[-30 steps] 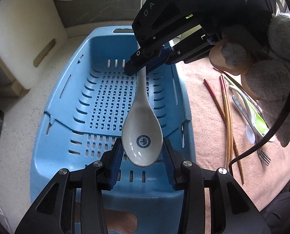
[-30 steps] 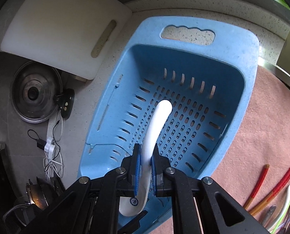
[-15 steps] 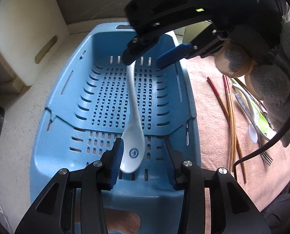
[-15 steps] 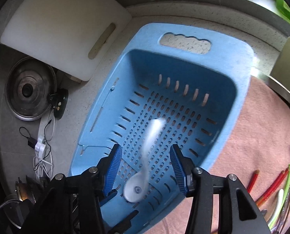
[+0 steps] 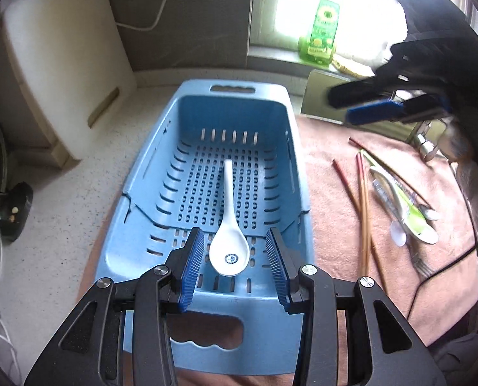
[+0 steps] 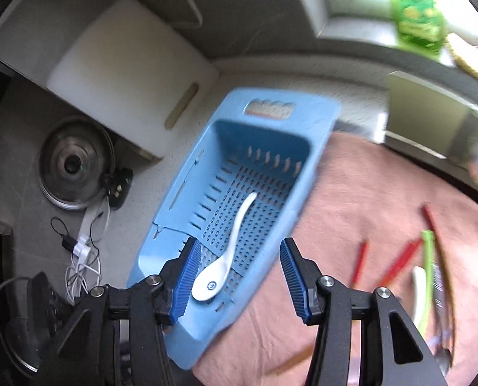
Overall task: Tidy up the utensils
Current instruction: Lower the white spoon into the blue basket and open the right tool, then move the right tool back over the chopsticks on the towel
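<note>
A white ceramic spoon (image 5: 228, 247) lies flat on the floor of the blue slotted basket (image 5: 298, 160), handle toward the far end. My left gripper (image 5: 234, 234) hangs open above the spoon's bowl, its pads apart from it. In the right wrist view the same spoon (image 6: 229, 251) lies in the basket (image 6: 187, 186) below my open right gripper (image 6: 240, 246), which holds nothing. That right gripper (image 5: 361, 106) shows blurred at the upper right of the left wrist view. Chopsticks (image 5: 364, 199), a green-handled utensil (image 5: 412, 212) and a fork (image 5: 422, 265) lie on the pink towel (image 5: 329, 193).
A white cutting board (image 5: 62, 64) leans on the wall left of the basket. A green bottle (image 5: 322, 22) stands on the sill behind. A pot lid (image 6: 75, 164), a small black device (image 5: 13, 206) and loose cables (image 6: 81, 251) sit on the counter at the left.
My right gripper opened and let go of the spoon's handle, and the spoon dropped flat into the basket. The right gripper then drew back up and to the right. My left gripper rose slightly.
</note>
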A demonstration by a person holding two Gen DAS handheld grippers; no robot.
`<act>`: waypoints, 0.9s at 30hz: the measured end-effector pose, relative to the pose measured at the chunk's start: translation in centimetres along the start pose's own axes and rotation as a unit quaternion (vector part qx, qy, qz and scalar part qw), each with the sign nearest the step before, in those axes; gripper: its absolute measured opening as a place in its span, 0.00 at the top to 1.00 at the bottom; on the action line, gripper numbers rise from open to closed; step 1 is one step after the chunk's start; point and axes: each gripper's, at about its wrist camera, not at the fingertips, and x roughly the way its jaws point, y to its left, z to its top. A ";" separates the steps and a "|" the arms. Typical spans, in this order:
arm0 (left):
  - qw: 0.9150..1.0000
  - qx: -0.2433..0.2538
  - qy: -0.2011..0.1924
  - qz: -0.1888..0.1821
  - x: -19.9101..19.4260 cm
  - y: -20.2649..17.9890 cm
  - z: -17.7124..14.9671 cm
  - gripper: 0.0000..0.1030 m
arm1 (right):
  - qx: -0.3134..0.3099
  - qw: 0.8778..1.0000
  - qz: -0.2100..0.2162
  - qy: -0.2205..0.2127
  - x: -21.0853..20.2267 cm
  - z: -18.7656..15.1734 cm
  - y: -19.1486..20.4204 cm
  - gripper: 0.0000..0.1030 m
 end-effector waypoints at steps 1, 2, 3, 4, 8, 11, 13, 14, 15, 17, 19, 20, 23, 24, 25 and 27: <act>1.000 -0.002 -0.003 -0.003 -0.3 0.0 0.0 0.62 | 0.002 1.000 -0.004 -0.013 -1.0 -0.4 -0.5 0.54; 1.000 -0.003 -0.006 -0.006 -0.5 -0.1 0.2 0.62 | 0.003 1.000 -0.013 -0.028 -2.2 -0.9 -1.1 0.54; 1.000 -0.003 -0.010 -0.008 -0.7 -0.2 0.3 0.62 | 0.002 0.999 -0.023 -0.039 -3.1 -1.2 -1.4 0.54; 1.000 -0.002 -0.013 -0.013 -0.9 -0.4 0.4 0.62 | 0.001 0.998 -0.036 -0.051 -4.0 -1.6 -1.9 0.54; 0.999 0.010 -0.016 -0.030 -1.1 -1.5 0.6 0.62 | 0.014 0.996 -0.064 -0.068 -6.9 -3.3 -4.1 0.54; 0.999 0.028 -0.011 -0.046 -0.9 -3.0 0.6 0.62 | 0.020 0.993 -0.091 -0.074 -8.3 -4.7 -5.7 0.54; 0.998 0.037 -0.007 -0.057 -0.8 -4.0 0.5 0.62 | 0.020 0.991 -0.109 -0.070 -9.1 -5.6 -6.7 0.54; 0.997 0.042 -0.006 -0.062 -0.7 -4.7 0.4 0.62 | 0.026 0.991 -0.115 -0.064 -9.3 -6.1 -7.2 0.54; 0.997 0.045 -0.004 -0.066 -0.7 -5.2 0.4 0.62 | 0.032 0.991 -0.115 -0.063 -9.5 -6.5 -7.6 0.54; 0.996 0.052 0.000 -0.072 -0.4 -6.5 0.3 0.62 | 0.043 0.990 -0.119 -0.060 -10.0 -7.4 -8.7 0.54; 0.995 0.056 0.003 -0.078 -0.2 -7.7 0.2 0.62 | 0.039 0.989 -0.126 -0.065 -10.6 -8.3 -9.5 0.54; 0.995 0.059 0.005 -0.078 0.0 -8.4 0.1 0.62 | 0.036 0.989 -0.127 -0.065 -10.9 -8.6 -9.9 0.54; 0.995 0.056 0.009 -0.078 0.4 -9.8 0.0 0.62 | 0.042 0.989 -0.123 -0.068 -12.0 -9.4 -11.2 0.54; 0.995 0.053 0.010 -0.081 0.5 -10.2 0.0 0.62 | 0.046 0.990 -0.119 -0.067 -12.2 -9.6 -11.6 0.54; 0.995 0.051 0.011 -0.081 0.7 -10.4 0.0 0.62 | 0.049 0.990 -0.114 -0.064 -12.4 -9.7 -12.1 0.54; 0.996 0.051 0.014 -0.076 1.0 -11.2 -0.1 0.62 | 0.053 0.991 -0.110 -0.058 -12.7 -9.7 -13.2 0.54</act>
